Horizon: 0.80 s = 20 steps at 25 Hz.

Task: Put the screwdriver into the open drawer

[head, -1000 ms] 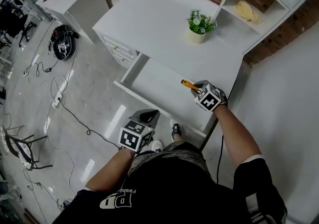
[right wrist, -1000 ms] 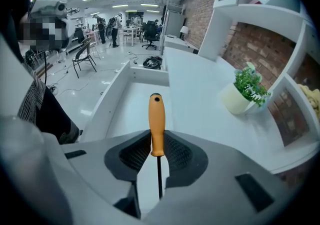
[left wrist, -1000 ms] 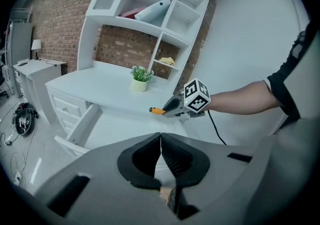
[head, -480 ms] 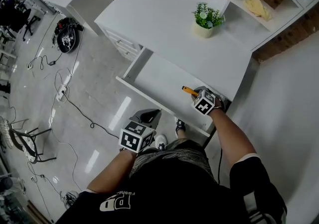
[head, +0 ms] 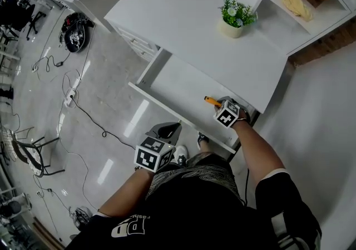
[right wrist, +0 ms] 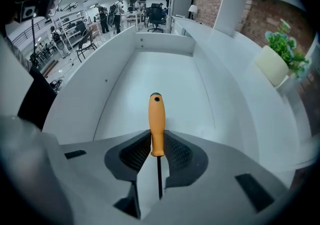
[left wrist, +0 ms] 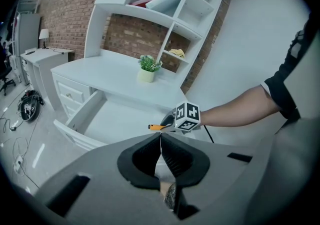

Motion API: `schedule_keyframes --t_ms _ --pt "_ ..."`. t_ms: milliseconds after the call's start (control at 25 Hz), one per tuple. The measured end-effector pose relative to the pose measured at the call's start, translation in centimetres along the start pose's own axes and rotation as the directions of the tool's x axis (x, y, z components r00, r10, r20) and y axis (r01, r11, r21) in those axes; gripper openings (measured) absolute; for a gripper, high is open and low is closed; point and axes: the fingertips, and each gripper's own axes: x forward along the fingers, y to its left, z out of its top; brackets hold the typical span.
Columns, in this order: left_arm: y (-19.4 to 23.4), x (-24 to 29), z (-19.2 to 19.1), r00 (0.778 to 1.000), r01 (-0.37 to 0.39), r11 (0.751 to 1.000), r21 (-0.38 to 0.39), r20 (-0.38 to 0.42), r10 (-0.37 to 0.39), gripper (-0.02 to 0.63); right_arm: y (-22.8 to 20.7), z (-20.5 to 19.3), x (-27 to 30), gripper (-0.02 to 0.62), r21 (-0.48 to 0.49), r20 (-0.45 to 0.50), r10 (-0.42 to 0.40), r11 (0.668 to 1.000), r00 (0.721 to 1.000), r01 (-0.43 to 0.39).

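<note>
A screwdriver (right wrist: 157,124) with an orange handle and thin dark shaft sits between the pads of my right gripper (right wrist: 157,139), which is shut on it, handle pointing away from me. In the head view the right gripper (head: 221,106) hangs over the right end of the open white drawer (head: 167,85), and the screwdriver (head: 211,100) sticks out to the left above the drawer's floor. The left gripper view shows the screwdriver (left wrist: 156,127) too. My left gripper (head: 169,130) is shut and empty, in front of the drawer, over the floor.
The white desk top (head: 194,15) carries a potted plant (head: 236,16). A shelf unit (head: 311,4) at the right holds a yellow thing (head: 296,3). Small drawers (head: 133,40) stand left of the open one. Cables (head: 72,104) lie on the floor at the left.
My right gripper has sunk with the screwdriver toward the drawer's right end. The left gripper has dropped slightly.
</note>
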Motion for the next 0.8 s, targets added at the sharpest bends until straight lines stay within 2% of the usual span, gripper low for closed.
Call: schedule_keyframes --t_ms 360,800 --pt "1.1 0.7 -0.4 0.999 -0.022 1.0 -0.022 -0.029 0.021 0.018 -0.2 -0.4 2.4 0.084 -0.019 -0.035 0.019 1.0 0.999 -0.02" --pt "2.3 0.5 -0.2 0.999 -0.039 0.998 -0.048 -0.016 0.038 0.018 0.1 -0.7 3.7 0.092 -0.087 -0.072 0.029 0.996 0.997 -0.036"
